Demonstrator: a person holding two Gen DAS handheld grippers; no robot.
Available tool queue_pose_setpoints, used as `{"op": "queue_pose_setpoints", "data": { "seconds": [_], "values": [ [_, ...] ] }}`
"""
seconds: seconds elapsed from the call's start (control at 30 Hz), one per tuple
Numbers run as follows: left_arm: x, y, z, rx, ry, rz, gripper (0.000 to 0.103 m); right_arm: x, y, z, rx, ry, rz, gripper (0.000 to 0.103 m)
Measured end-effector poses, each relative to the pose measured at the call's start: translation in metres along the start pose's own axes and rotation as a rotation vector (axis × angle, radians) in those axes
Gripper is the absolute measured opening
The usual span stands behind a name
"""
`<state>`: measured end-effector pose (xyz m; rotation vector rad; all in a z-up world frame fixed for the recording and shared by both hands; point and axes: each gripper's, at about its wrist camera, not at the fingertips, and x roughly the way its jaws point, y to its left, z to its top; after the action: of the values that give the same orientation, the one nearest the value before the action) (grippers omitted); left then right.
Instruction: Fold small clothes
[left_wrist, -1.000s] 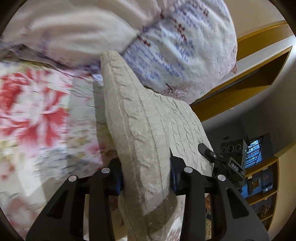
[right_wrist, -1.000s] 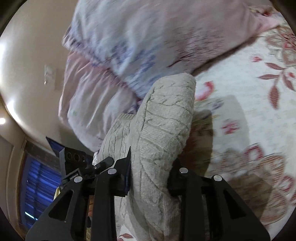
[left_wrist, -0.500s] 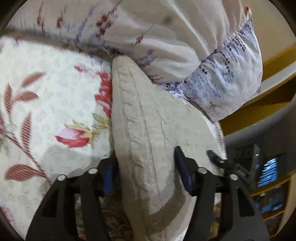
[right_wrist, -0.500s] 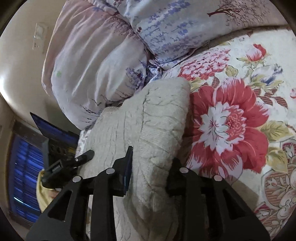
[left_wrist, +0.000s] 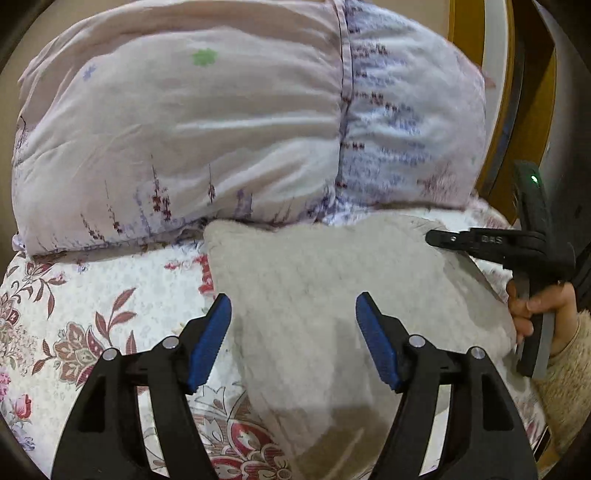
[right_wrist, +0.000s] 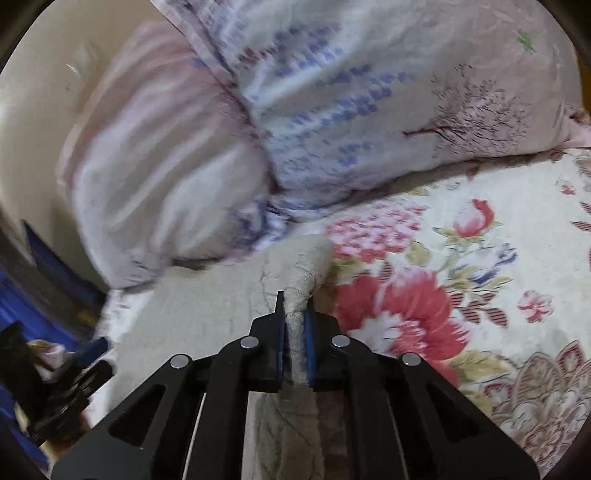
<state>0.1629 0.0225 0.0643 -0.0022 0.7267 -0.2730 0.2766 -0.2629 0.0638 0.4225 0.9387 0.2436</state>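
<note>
A beige knit sweater (left_wrist: 314, 277) lies folded on the floral bedspread (left_wrist: 92, 314), its far edge against the pillows. My left gripper (left_wrist: 293, 314) hovers over its near part. The jaws are opening, and the blue pads (left_wrist: 210, 339) stand wide apart on either side of the knit without pressing it. My right gripper (right_wrist: 295, 317) is shut on a thin ridge of the sweater (right_wrist: 207, 306) at its right edge. In the left wrist view the right gripper (left_wrist: 436, 238) rests at the sweater's far right corner, held by a person's hand (left_wrist: 535, 306).
Two pale floral pillows (left_wrist: 184, 129) (right_wrist: 369, 92) are piled right behind the sweater. A wooden bed frame (left_wrist: 498, 110) rises at the right. Flowered bedspread (right_wrist: 443, 277) stretches to the right of the right gripper. The bed's edge and dark clutter sit at lower left (right_wrist: 44, 369).
The left gripper let go of the sweater and its jaws spread wide. The sweater dropped from a raised bundle to lie flat. The right gripper closed from a loose hold to a tight pinch.
</note>
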Motion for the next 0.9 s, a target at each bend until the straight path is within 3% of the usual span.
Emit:
{"op": "queue_pose_setpoints", "data": {
  "seconds": [0.07,0.2,0.47,0.6,0.77,0.83,0.87,0.9],
  "values": [
    [0.003,0.003,-0.005,-0.009,0.026,0.006,0.07,0.004,0.001,-0.003,-0.03,0.024,-0.022,0.01],
    [-0.003,0.01,-0.012,-0.032,0.027,0.006,0.072,-0.025,0.002,-0.008,-0.051,-0.024,-0.016,0.024],
    [-0.016,0.02,-0.028,-0.051,0.043,0.011,0.078,-0.065,0.032,-0.046,-0.237,-0.03,0.105,0.024],
    [-0.013,0.023,-0.039,-0.052,0.063,0.009,0.082,-0.045,0.047,-0.077,-0.36,0.071,0.025,0.025],
    [-0.005,0.022,-0.048,-0.05,0.073,0.013,0.083,-0.044,0.051,-0.094,-0.378,0.011,-0.067,0.028],
    [-0.013,0.02,-0.051,-0.057,0.064,0.014,0.083,-0.05,0.051,-0.093,-0.347,0.006,-0.064,0.041],
    [-0.016,0.02,-0.051,-0.06,0.061,0.003,0.083,-0.057,0.05,-0.093,-0.327,-0.008,-0.057,0.063],
    [-0.023,0.018,-0.055,-0.063,0.049,-0.014,0.083,-0.066,0.049,-0.095,-0.32,-0.04,-0.059,0.079]
  ]
}}
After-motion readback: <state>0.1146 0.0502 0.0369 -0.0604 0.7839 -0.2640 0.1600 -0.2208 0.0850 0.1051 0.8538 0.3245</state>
